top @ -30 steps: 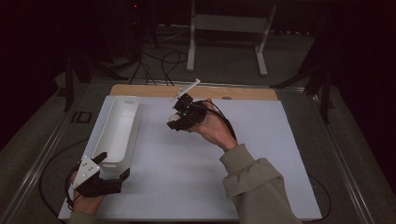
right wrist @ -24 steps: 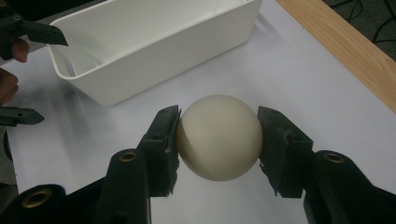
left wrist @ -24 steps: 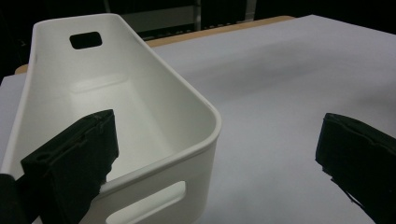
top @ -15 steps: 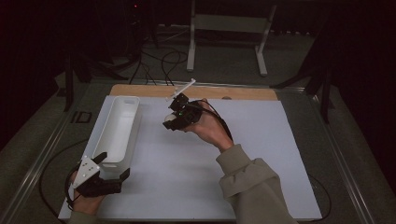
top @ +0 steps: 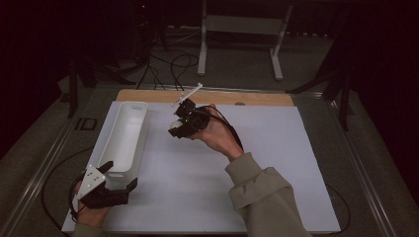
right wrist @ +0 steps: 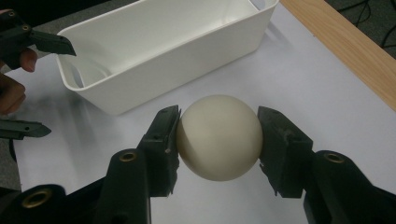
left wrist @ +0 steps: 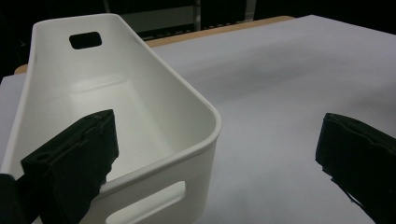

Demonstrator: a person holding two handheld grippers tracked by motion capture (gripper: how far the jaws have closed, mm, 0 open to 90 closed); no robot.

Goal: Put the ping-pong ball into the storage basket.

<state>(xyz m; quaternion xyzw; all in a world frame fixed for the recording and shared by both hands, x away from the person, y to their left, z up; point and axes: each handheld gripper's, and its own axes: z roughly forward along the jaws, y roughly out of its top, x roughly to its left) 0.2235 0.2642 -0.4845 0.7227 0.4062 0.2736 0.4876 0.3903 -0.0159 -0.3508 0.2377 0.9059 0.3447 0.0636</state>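
1. Nearest the person, the left hand-held gripper (top: 116,180) is held at the near end of the white bin (top: 123,136), its jaws spread wide with nothing between them; in the left gripper view one jaw is seen over the bin's near rim and the other out over the white sheet (top: 276,163).
2. That end of the bin is best steadied only, so that the container is not shifted while the drop is made.
3. Farther out, the right hand-held gripper (top: 177,129) is clamped on the cream ball (right wrist: 219,136), which is carried above the bench just beside the bin's right wall.
4. The ball is gripped across its widest part by both pads, so the hold is judged secure; the pressure should be kept even.
5. The ball should be brought over the bin's open middle, lowered close to the floor, and only then released, so that a bounce or roll-out is avoided.
6. Beyond lies the wooden edge (top: 257,98) of the bench.
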